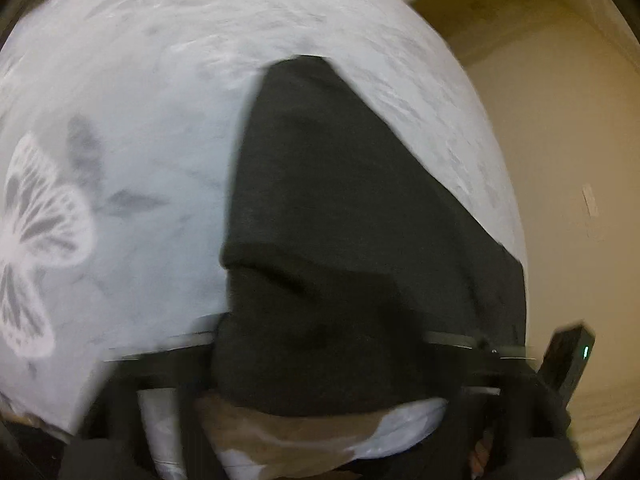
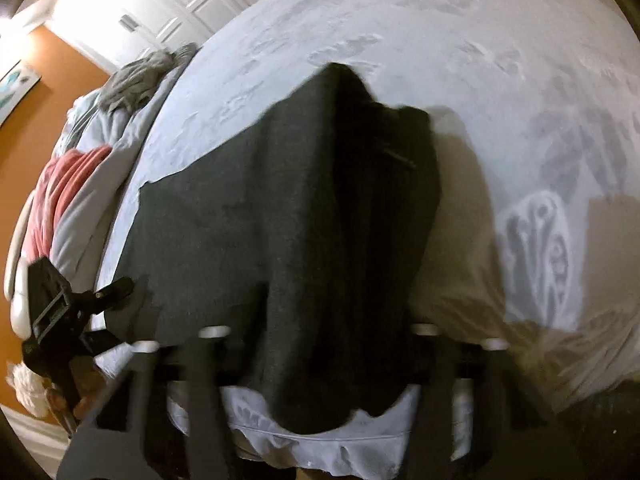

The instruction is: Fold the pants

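Observation:
Dark grey pants [image 1: 344, 216] lie on a pale blue bedspread [image 1: 160, 100] with butterfly prints. In the left wrist view the near end of the pants is bunched and lifted between my left gripper's [image 1: 320, 360] jaws, which are hidden under the cloth. In the right wrist view the pants [image 2: 280, 216] hang from my right gripper [image 2: 332, 364], folded along their length, with one flat part spread to the left. Both grippers hold cloth. The other gripper [image 2: 60, 312] shows at the left edge of the right wrist view.
A beige wall [image 1: 560, 140] stands beyond the bed's right edge. Grey and pink clothes [image 2: 92, 152] are piled at the bed's far left. White closet doors [image 2: 160, 4] and an orange wall [image 2: 44, 92] stand behind. The bed's near edge [image 2: 320, 448] is just below the grippers.

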### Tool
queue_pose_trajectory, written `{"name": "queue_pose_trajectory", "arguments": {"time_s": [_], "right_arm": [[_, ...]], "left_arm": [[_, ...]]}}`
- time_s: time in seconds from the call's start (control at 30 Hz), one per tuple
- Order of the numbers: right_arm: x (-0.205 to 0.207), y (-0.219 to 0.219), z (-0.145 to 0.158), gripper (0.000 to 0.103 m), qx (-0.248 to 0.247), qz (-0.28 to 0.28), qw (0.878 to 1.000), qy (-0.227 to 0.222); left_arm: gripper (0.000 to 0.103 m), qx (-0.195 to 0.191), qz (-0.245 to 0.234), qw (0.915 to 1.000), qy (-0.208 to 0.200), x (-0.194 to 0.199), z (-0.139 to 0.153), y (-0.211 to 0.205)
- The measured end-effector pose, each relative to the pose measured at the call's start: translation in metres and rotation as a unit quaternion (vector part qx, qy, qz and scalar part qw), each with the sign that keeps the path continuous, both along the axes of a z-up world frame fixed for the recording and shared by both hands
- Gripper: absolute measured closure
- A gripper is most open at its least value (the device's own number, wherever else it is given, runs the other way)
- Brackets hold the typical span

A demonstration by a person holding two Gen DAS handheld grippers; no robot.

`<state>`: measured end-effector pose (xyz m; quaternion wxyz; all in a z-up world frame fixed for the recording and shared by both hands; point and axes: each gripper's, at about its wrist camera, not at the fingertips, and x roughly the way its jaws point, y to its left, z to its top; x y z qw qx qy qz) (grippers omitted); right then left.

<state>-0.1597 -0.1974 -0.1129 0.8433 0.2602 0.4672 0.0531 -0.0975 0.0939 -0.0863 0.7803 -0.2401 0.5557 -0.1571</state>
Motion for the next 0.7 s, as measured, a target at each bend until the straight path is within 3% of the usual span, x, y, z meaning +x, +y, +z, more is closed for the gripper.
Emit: {"name": "queue_pose_trajectory", "arguments": {"time_s": [0.03, 0.1, 0.2, 0.3, 0.4, 0.47, 0.53, 0.6, 0.67, 0.7], "right_arm": [[-0.003, 0.005, 0.013, 0.076, -0.018, 0.006, 1.0, -0.018], [-0.012, 0.012, 0.045, 0.077, -0.015, 0.021, 0.998, -0.056], [-0.021, 0.027, 0.106, 0.077, -0.048, 0.049, 0.99, -0.127], [-0.024, 0.033, 0.172, 0.077, -0.057, 0.071, 0.974, -0.207], [-0.016, 0.029, 0.237, 0.077, -0.077, 0.073, 0.951, -0.292], [-0.005, 0.023, 0.266, 0.077, -0.074, 0.073, 0.94, -0.325], [0.016, 0.015, 0.293, 0.076, -0.079, 0.071, 0.927, -0.361], [0.04, 0.009, 0.302, 0.073, -0.085, 0.074, 0.921, -0.373], [0.083, 0.0, 0.292, 0.062, -0.077, 0.075, 0.925, -0.365], [0.111, -0.006, 0.274, 0.049, -0.086, 0.061, 0.93, -0.351]], "left_arm": [[0.084, 0.016, 0.006, 0.9997, -0.019, -0.003, 0.013, -0.002], [0.086, -0.004, 0.001, 0.9978, -0.066, -0.01, 0.043, -0.004], [0.087, -0.022, -0.016, 0.9869, -0.159, -0.025, 0.117, -0.011], [0.087, -0.009, -0.023, 0.9649, -0.261, -0.039, 0.203, -0.019], [0.087, -0.006, -0.018, 0.9426, -0.333, -0.038, 0.268, -0.016], [0.087, -0.011, -0.015, 0.931, -0.365, -0.028, 0.3, -0.016], [0.086, -0.014, -0.01, 0.923, -0.384, -0.011, 0.323, -0.014], [0.086, -0.007, -0.003, 0.9158, -0.402, 0.012, 0.334, -0.015], [0.077, 0.015, 0.018, 0.9126, -0.408, 0.043, 0.328, -0.014], [0.061, 0.026, 0.028, 0.9151, -0.401, 0.06, 0.314, -0.013]]}}
